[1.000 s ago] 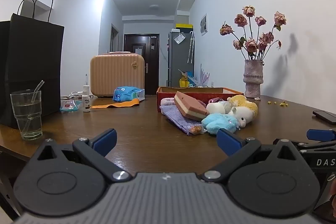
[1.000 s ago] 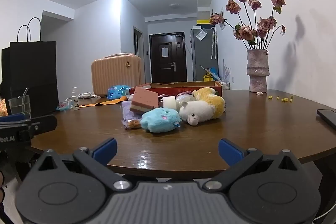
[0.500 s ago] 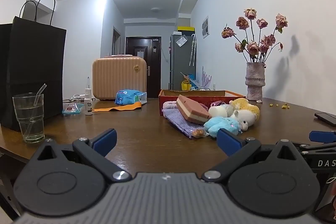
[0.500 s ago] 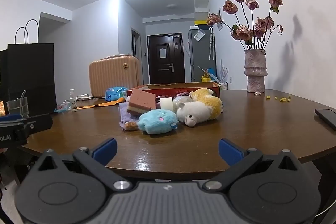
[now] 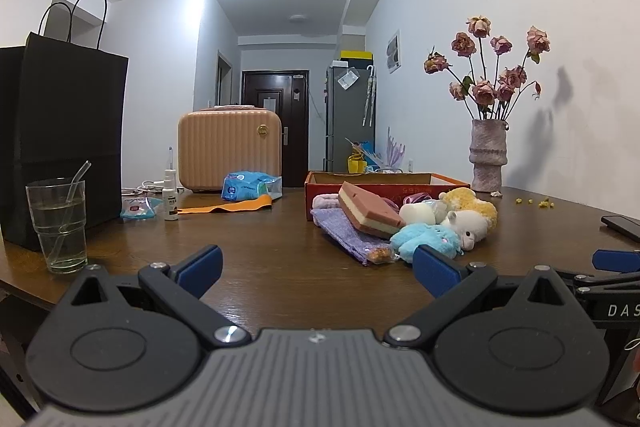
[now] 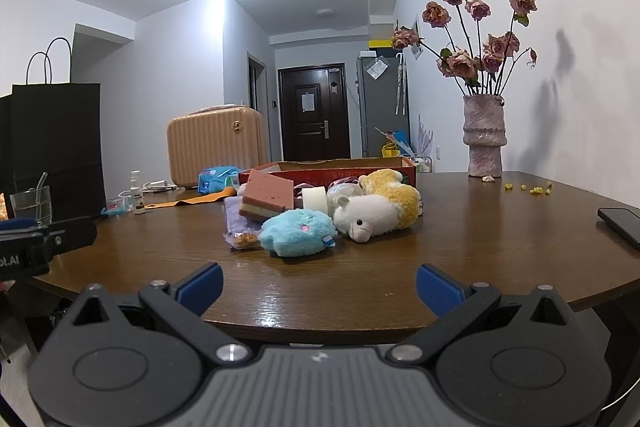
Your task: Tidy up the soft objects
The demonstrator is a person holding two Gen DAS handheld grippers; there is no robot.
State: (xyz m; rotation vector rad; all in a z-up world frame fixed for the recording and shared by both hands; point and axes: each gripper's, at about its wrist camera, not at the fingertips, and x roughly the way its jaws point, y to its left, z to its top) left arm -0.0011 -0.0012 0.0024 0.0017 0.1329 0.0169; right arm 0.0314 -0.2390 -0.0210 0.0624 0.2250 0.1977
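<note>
Above the table point(image 5: 280, 267), both grippers have risen slightly.

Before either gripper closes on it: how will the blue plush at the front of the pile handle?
The blue plush looks fluffy and rounded, so it will probably squash between the jaws and feel light. It leans against the white lamb plush and the purple cloth, so pushing it may drag those along. Fur could slip, so grip deep.
</note>
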